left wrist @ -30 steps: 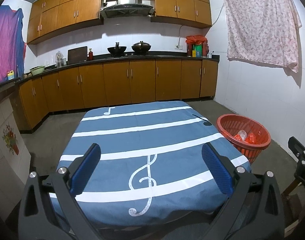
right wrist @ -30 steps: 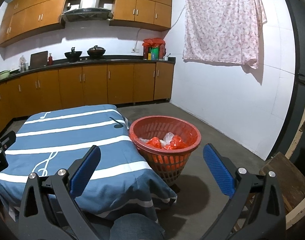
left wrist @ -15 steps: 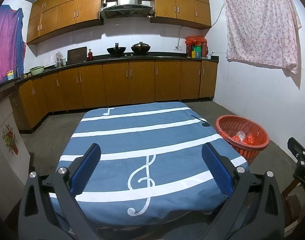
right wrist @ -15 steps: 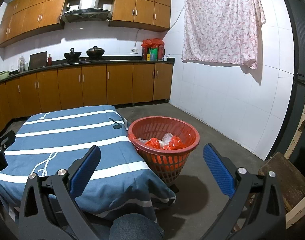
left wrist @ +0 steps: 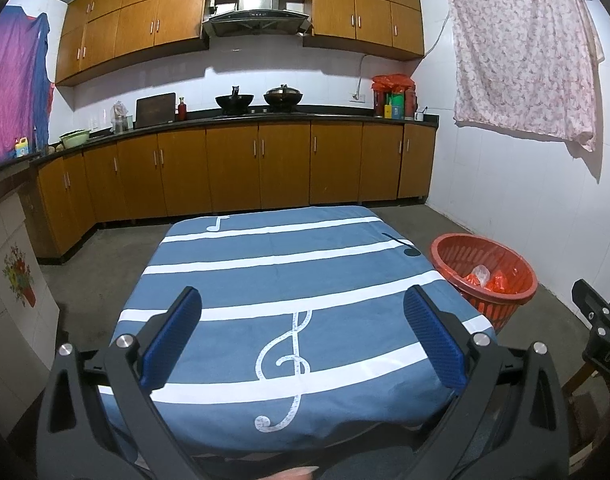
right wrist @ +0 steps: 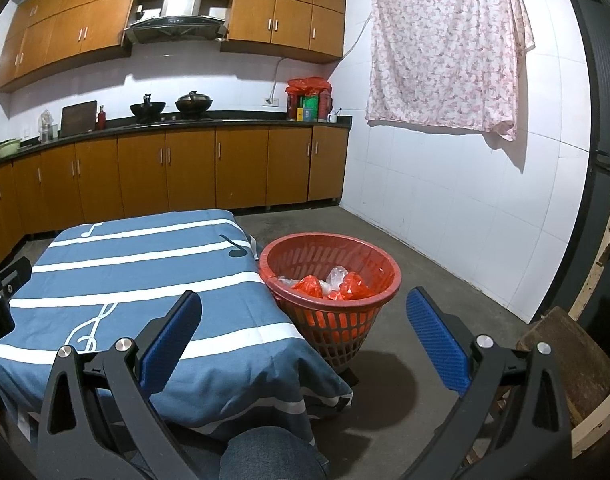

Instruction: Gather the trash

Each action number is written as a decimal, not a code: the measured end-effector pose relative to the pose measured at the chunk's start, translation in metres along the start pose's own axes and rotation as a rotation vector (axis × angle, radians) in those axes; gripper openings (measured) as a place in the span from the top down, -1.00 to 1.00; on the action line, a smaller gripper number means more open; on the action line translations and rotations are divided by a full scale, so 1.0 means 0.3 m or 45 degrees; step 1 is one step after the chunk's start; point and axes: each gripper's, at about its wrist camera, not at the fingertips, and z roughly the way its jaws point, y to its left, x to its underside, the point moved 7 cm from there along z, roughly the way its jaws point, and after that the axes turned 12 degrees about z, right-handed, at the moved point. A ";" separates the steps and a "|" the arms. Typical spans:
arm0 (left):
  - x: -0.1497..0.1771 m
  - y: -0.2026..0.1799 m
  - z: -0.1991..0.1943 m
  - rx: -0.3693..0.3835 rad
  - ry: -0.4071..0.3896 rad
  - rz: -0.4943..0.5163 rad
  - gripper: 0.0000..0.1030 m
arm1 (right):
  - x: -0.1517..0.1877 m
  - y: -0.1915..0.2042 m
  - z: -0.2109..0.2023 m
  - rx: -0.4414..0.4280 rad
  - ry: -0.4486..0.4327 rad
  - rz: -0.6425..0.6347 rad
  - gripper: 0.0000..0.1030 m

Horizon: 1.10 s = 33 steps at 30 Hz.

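Note:
A red plastic basket [right wrist: 330, 280] stands on the floor by the table's right side and holds red and clear plastic bags [right wrist: 333, 286]. It also shows in the left wrist view [left wrist: 485, 276]. A table with a blue cloth with white stripes and music notes [left wrist: 281, 280] carries no trash that I can see. My left gripper [left wrist: 303, 336] is open and empty above the table's near edge. My right gripper [right wrist: 303, 338] is open and empty, held near the table's right corner, short of the basket.
Wooden kitchen cabinets and a dark counter [left wrist: 265, 120] with woks run along the back wall. A floral cloth [right wrist: 445, 52] hangs on the right wall. A wooden stool [right wrist: 565, 360] stands at the right. A person's knee [right wrist: 269, 456] is at the bottom.
Both grippers have drawn back and risen slightly; the table and basket look a little farther away. Both jaws stay open.

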 end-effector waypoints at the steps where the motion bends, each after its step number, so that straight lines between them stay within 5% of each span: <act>1: 0.001 0.001 0.001 -0.001 0.001 0.000 -0.92 | -0.001 0.000 -0.001 0.000 0.000 -0.001 -0.97; 33: 0.001 -0.001 0.002 0.000 0.004 -0.001 -0.92 | -0.010 -0.004 0.005 -0.006 0.004 -0.007 -0.97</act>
